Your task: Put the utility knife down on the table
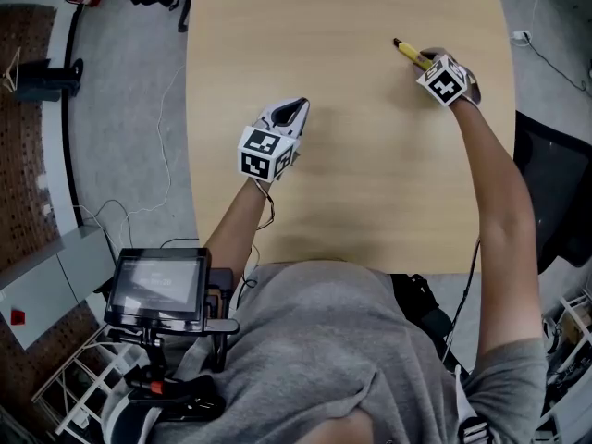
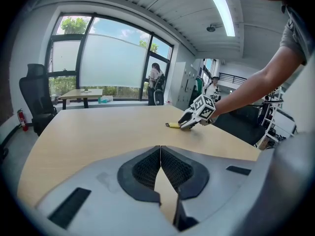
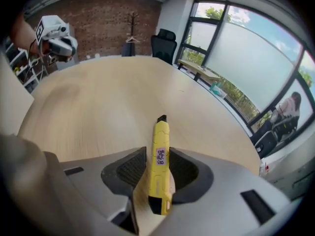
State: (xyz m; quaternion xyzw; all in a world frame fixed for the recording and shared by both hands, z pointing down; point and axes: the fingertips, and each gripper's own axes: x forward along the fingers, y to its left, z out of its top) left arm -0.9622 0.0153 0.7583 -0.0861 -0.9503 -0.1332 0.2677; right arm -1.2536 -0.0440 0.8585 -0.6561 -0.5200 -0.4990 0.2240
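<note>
- Yellow utility knife (image 3: 160, 161) with a black tip sits lengthwise between the jaws of the right gripper (image 1: 425, 60), tip pointing away from the gripper across the table (image 1: 351, 155).
- Both dark ribbed pads close in on the knife's body from either side, gripping it around its rear half. The front half and a small purple label on its top face stick out clear of the pads.
- Seen from the head view, this gripper and the knife are near the table's far right corner, the knife slanting toward the far edge.
- From the left gripper view the knife lies very low at the tabletop. Whether it actually touches the wood cannot be told.
- Left gripper (image 2: 160, 157) is over the table's near left part, well apart from the knife. Its jaws are pressed together at the tips with nothing between them, and only bare wood shows through the small gap below.
- Pale wood-grain tabletop is otherwise bare around both grippers.
</note>
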